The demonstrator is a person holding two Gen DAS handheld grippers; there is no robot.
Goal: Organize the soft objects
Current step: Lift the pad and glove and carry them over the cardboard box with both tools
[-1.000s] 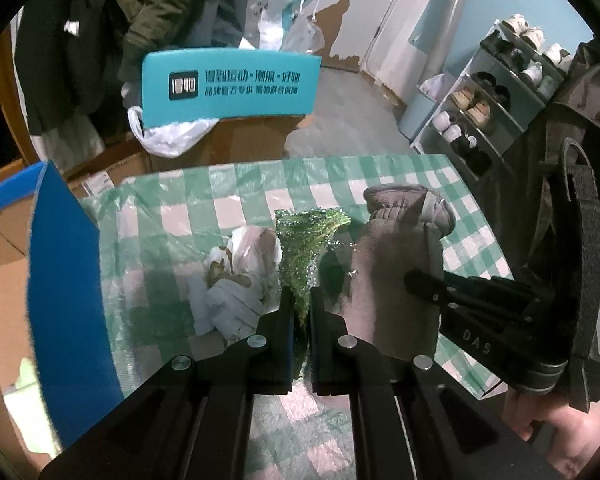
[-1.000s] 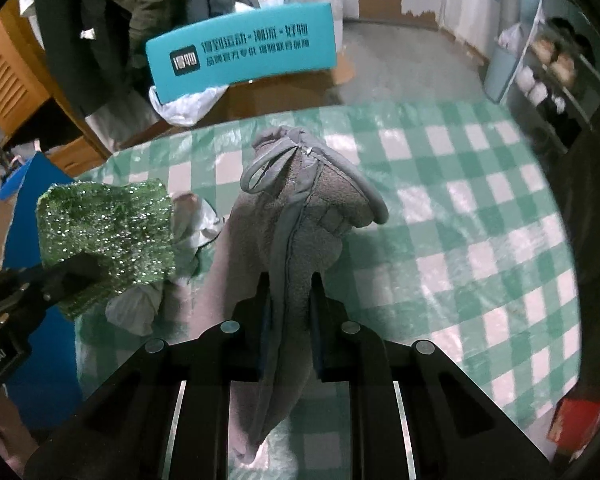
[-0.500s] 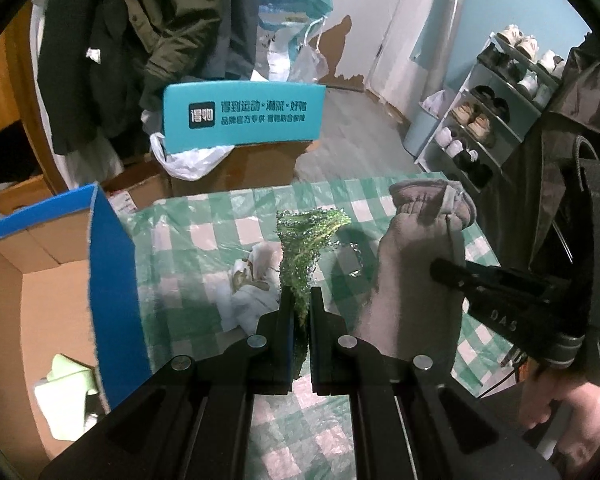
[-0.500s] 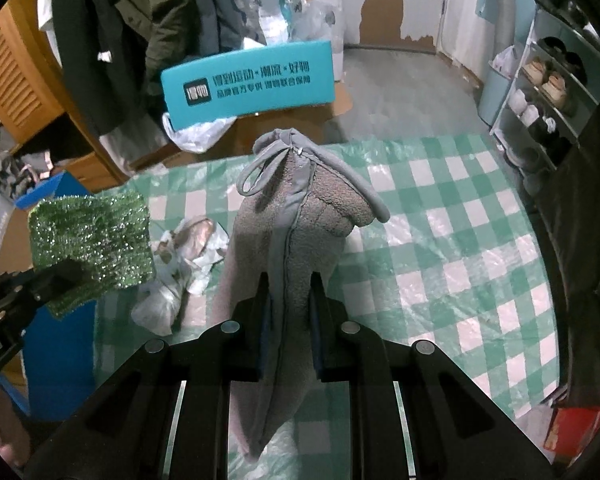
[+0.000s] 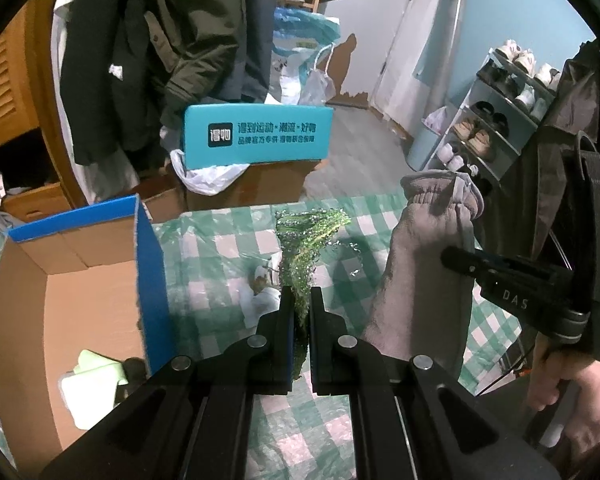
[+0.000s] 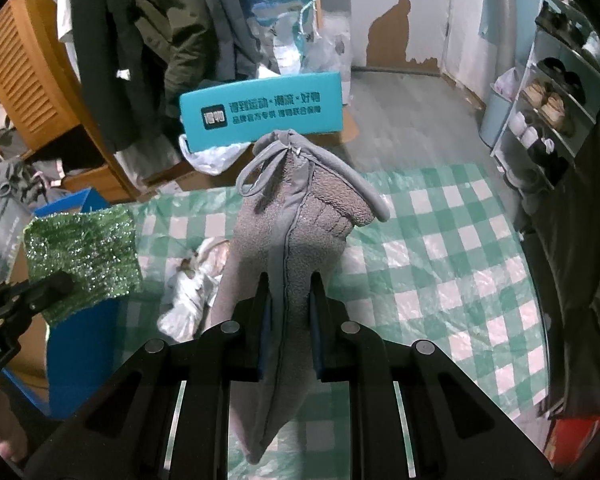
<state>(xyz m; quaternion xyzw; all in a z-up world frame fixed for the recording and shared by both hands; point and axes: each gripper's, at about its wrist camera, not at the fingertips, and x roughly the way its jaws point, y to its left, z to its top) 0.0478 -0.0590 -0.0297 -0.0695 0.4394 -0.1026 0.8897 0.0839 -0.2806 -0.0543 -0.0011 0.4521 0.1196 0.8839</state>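
Observation:
My left gripper (image 5: 300, 300) is shut on a glittery green scouring cloth (image 5: 306, 240), held edge-on above the checked table (image 5: 228, 248). The right wrist view shows that cloth (image 6: 82, 252) flat, at the left. A grey fleece glove (image 6: 296, 232) hangs from my right gripper (image 6: 288, 284), which is shut on its middle, cuff pointing away. In the left wrist view the glove (image 5: 424, 276) hangs at the right, a hand (image 5: 568, 384) holding that gripper. A crumpled white cloth (image 6: 196, 284) lies on the table below both.
An open cardboard box with blue outer walls (image 5: 152, 280) stands at the table's left, a pale green item (image 5: 96, 372) inside it. A teal box flap (image 5: 256, 136) stands beyond the far edge. Coats (image 5: 160, 40) hang behind; a shoe rack (image 5: 496, 128) is at the right.
Both grippers have risen with their loads, so the table and white cloth look smaller and farther below. More of the open box has come into the left wrist view.

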